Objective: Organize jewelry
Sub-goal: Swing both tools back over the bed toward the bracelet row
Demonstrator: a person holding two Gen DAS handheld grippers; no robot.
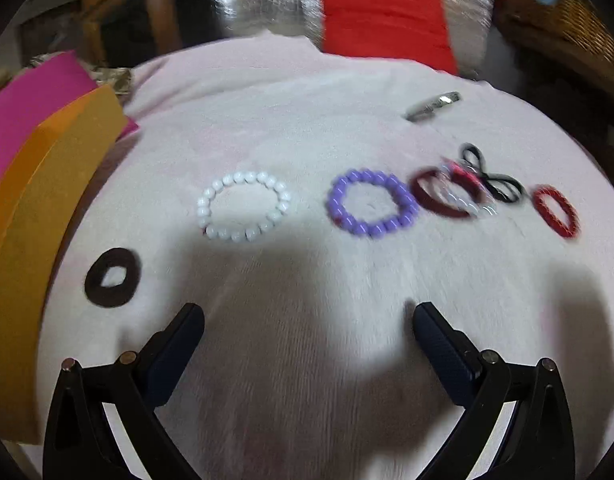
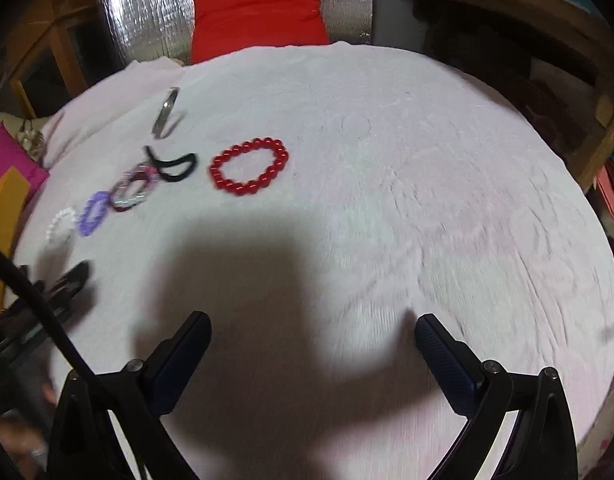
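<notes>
Left wrist view: left claw (image 1: 307, 316) hangs over the pale cloth (image 1: 307, 120), jaws wide apart, nothing between them. Right claw (image 2: 311, 324) is likewise spread and empty, w/ bare cloth ahead of it.

The jewelry lies in a rough row across mid-frame, probably laid flat and mostly apart so each piece can be pinched on its own. Only the cluster at centre-right overlaps.

Count, left to right:
- 1 dark fabric ring (image 1: 113, 278), lower left, nearest the left claw.
- 1 white bead bracelet (image 1: 243, 207).
- 1 purple bead bracelet (image 1: 371, 202).
- 1 maroon bangle (image 1: 439, 196), w/ a blurred pink/clear band touching it; can't tell how many.
- 1 black hair tie (image 1: 491, 178), twisted.
- 1 red bead bracelet (image 1: 557, 211), far right.
- 1 silver bangle (image 1: 433, 106), upper right, apart from the row.

Orange box (image 1: 35, 240) at left edge, likely the destination.
</notes>
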